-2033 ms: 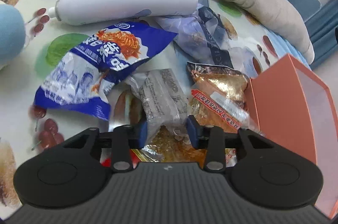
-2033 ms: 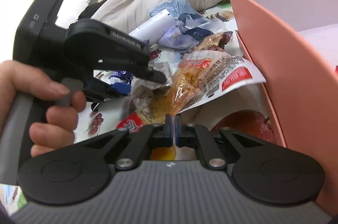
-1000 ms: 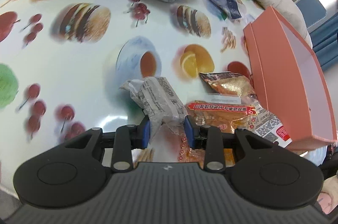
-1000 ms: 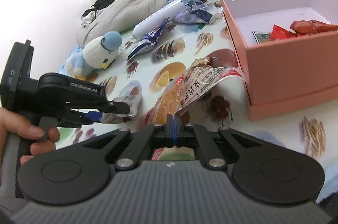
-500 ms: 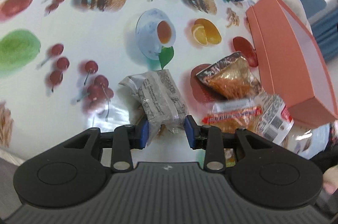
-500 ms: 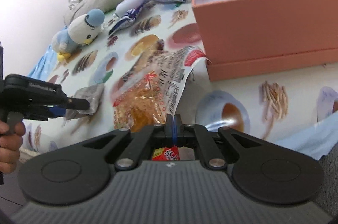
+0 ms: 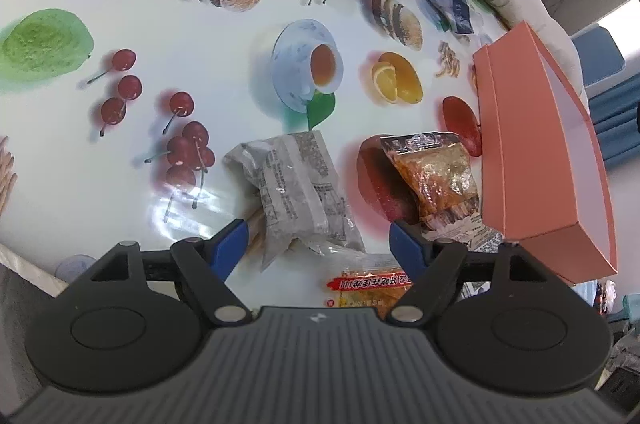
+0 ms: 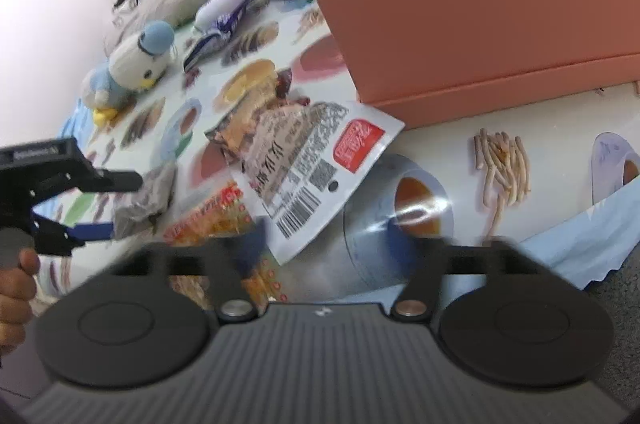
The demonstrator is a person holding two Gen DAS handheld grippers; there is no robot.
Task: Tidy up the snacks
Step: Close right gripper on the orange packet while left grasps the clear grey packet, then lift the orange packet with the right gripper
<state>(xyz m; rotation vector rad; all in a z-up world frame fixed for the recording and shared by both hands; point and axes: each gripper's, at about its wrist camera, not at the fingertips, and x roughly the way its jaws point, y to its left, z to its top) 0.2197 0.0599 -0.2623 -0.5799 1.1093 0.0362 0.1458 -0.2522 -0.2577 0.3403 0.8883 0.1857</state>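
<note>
**A:** Your left gripper (image 7: 318, 238) has just been opening; its blue pads stand wide either side of the grey crinkled foil snack packet (image 7: 298, 186) and no longer press it. The packet lies on the food-print tablecloth (image 7: 200, 36), at about twelve o'clock from the jaws.

**B:** And the right?

**A:** Your right gripper (image 8: 340, 248) has likewise just been opening. The clear orange-filled snack bag with the white printed label (image 8: 304, 160) lies loose at its eleven o'clock, beside the salmon-pink cardboard box (image 8: 480, 16) at one o'clock.

**B:** What's changed?

**A:** A second ago both jaws pinched their packets, held above the cloth; now both packets rest on it.

**B:** Advice?

**A:** Back straight off so no pad snags a wrapper, then re-grip each packet mid-body before carrying it over the box wall.
</note>
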